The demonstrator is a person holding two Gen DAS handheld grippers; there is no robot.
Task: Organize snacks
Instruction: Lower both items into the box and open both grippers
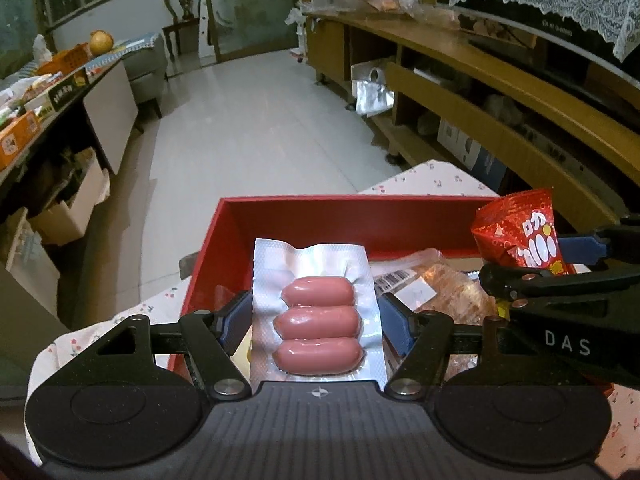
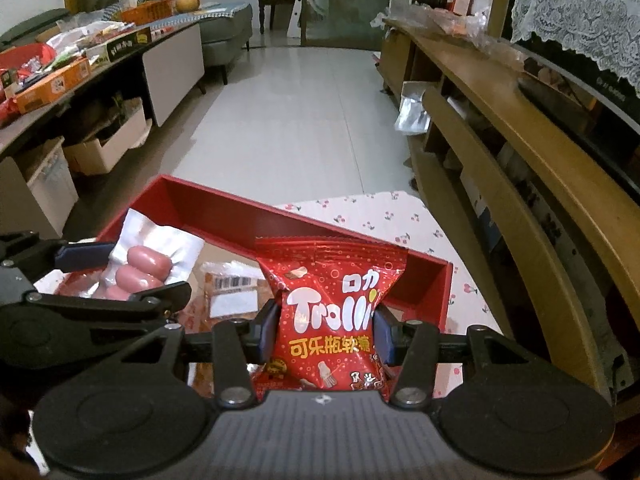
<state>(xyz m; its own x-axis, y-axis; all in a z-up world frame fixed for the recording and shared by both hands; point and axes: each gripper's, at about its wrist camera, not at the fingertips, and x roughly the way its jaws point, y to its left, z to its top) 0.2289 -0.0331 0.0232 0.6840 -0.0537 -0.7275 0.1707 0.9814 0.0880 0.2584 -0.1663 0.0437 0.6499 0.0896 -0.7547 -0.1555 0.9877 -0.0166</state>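
Note:
My left gripper (image 1: 316, 320) is shut on a clear vacuum pack of three pink sausages (image 1: 318, 322), held over the left part of a red box (image 1: 352, 212). My right gripper (image 2: 326, 334) is shut on a red Trolli candy bag (image 2: 332, 320), held over the same red box (image 2: 224, 204). The left view shows the candy bag (image 1: 520, 234) at the right edge; the right view shows the sausage pack (image 2: 146, 266) at the left. Inside the box lies a clear bag of brown snack with a barcode label (image 2: 234, 294).
The red box stands on a white cloth with small cherry prints (image 2: 396, 220). A low wooden shelf unit (image 2: 520, 152) runs along the right. A dark counter with many snack boxes (image 2: 52, 84) runs along the left. White tiled floor (image 2: 296, 108) lies ahead.

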